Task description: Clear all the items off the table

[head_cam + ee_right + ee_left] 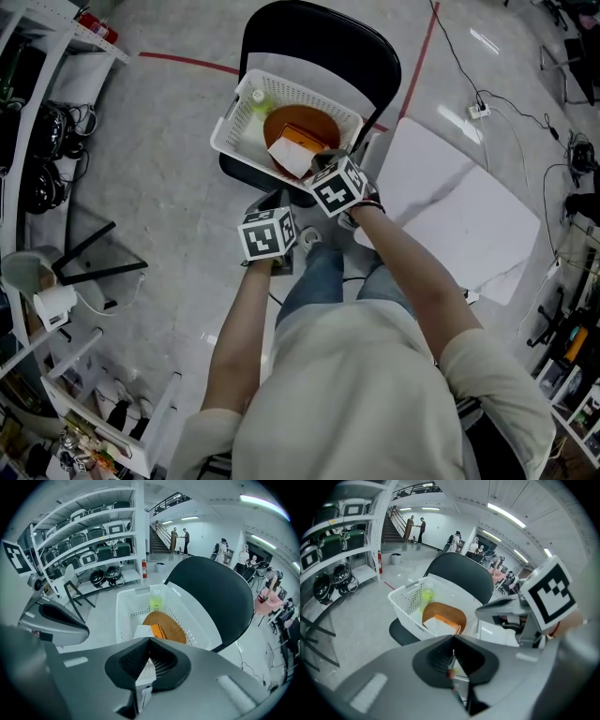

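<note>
Now the right gripper (325, 165), closed and empty, hangs over the basket (232, 120) rim; the left gripper (278, 204), also closed, sits farther back.

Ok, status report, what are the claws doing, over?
Claws: left claw shut, right claw shut. In white plastic basket on black chair: brown round plate, orange-white box, green bottle. Nothing blocking it.

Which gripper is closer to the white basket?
Right. The right gripper is at the basket's near rim, reaching just over it. The left gripper is farther back, short of the basket, closer to the person.
</note>
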The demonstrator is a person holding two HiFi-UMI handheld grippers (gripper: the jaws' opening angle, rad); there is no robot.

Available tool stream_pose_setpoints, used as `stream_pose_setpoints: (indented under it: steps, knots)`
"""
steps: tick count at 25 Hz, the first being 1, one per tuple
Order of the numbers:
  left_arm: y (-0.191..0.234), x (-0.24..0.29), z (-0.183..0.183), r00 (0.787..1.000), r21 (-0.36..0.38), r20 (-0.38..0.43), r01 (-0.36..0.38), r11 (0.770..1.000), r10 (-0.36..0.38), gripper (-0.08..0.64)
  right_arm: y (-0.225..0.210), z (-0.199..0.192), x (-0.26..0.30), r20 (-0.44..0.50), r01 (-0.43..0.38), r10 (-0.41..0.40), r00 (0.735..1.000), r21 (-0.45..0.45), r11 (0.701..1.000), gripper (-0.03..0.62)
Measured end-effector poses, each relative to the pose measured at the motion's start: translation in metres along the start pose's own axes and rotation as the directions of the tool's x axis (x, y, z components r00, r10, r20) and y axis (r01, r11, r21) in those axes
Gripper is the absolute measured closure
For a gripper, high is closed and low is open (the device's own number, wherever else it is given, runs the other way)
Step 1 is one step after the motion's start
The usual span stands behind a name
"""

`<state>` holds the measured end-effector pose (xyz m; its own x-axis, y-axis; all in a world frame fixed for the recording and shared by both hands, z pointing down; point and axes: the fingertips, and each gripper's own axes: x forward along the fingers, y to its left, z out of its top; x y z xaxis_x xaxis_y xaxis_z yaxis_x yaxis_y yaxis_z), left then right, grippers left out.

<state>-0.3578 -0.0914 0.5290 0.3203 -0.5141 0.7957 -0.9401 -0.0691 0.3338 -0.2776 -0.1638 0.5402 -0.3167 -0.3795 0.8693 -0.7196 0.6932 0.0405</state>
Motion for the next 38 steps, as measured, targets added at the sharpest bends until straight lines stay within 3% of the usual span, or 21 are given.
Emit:
stream_pose_setpoints:
  steps: [14,27,38]
  knots:
    - [-0.026,-0.011,-0.012,0.999,0.061,-0.009,0.034,0.998,-0.034,0.551,-0.001,-0.019,-0.042,0.062,0.028,-0.033,0.998,0.075,0.997,0.594]
    - [-0.085,-0.015,-0.022,0.996,0.129,-0.008,0.091,0.987,-0.091,0.551,-0.021,-0.071,-0.088,0.079,0.053,-0.067,0.995,0.164,0.985,0.594]
    - [-0.132,-0.03,-0.063,0.995,0.153,0.018,0.099,0.983,-0.103,0.551,-0.019,-0.128,-0.128,0.105,0.058,-0.077,0.992,0.174,0.983,0.594]
